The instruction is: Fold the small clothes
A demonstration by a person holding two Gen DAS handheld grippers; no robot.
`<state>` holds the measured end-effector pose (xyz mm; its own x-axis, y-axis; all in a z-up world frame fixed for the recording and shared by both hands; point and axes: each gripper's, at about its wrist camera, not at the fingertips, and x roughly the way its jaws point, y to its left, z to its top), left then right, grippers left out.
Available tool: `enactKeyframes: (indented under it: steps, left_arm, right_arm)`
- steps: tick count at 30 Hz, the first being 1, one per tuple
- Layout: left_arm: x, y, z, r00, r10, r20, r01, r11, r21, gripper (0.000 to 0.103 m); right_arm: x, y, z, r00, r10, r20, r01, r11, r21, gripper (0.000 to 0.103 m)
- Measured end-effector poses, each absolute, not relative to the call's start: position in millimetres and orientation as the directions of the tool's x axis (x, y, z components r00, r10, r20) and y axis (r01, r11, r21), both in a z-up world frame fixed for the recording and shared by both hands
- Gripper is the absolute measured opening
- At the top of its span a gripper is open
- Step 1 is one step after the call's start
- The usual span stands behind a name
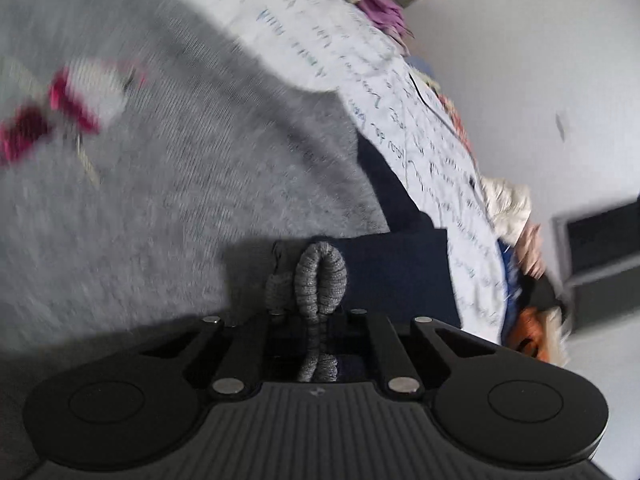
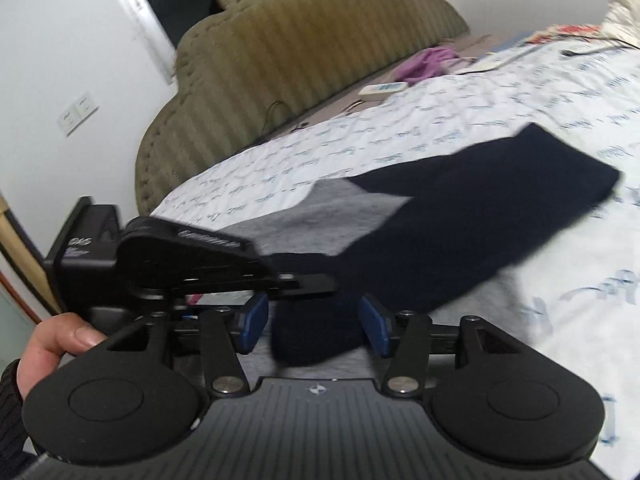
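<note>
Fingers of the left gripper [image 1: 318, 316] are squeezed tight on the ribbed grey hem of the grey top [image 1: 160, 200]. Blue pads on the right gripper [image 2: 314, 318] sit apart, with the top's dark navy sleeve [image 2: 460, 216] between them. It lies on the big white bed sheet [image 2: 480, 108]. A purple cloth [image 2: 430, 62] sits by the headboard [image 2: 288, 56].

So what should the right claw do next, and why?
Probably close. The right claw stands open with a navy fold between its blue pads, while the left claw pinches the grey ribbed edge.
</note>
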<state>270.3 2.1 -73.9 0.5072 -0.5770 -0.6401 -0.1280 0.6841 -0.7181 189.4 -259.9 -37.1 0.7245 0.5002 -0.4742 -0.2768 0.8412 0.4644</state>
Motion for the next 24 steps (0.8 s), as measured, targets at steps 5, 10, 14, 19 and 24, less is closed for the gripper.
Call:
enactKeyframes:
  steps: [5, 10, 14, 19, 24]
  left_arm:
    - [264, 41, -16, 0.559, -0.537, -0.631, 0.007, 0.764, -0.645, 0.008]
    - [268, 118, -9, 0.561, -0.412, -0.718, -0.06, 0.845, -0.532, 0.008]
    - [272, 165, -33, 0.518, -0.316, -0.795, -0.176, 0.87, -0.461, 0.008]
    - [269, 167, -41, 0.51, -0.29, -0.81, -0.165, 0.891, -0.422, 0.008]
    - [269, 165, -26, 0.527, -0.278, -0.803, -0.135, 0.906, -0.402, 0.008]
  right_arm:
    - [207, -304, -11, 0.796, 0.408, -0.446, -0.233, 0.888, 0.396, 0.065]
    - [236, -341, -4, 0.815, 0.348, -0.463, -0.181, 0.912, 0.368, 0.078]
    - [270, -355, -25, 0.777, 0.375, -0.506, -0.136, 0.885, 0.446, 0.077]
    - [314, -328, -42, 0.706, 0.419, -0.57, -0.168, 0.882, 0.441, 0.077]
    - [349, -292, -56, 0.597, 0.472, -0.649, -0.218, 0.874, 0.435, 0.063]
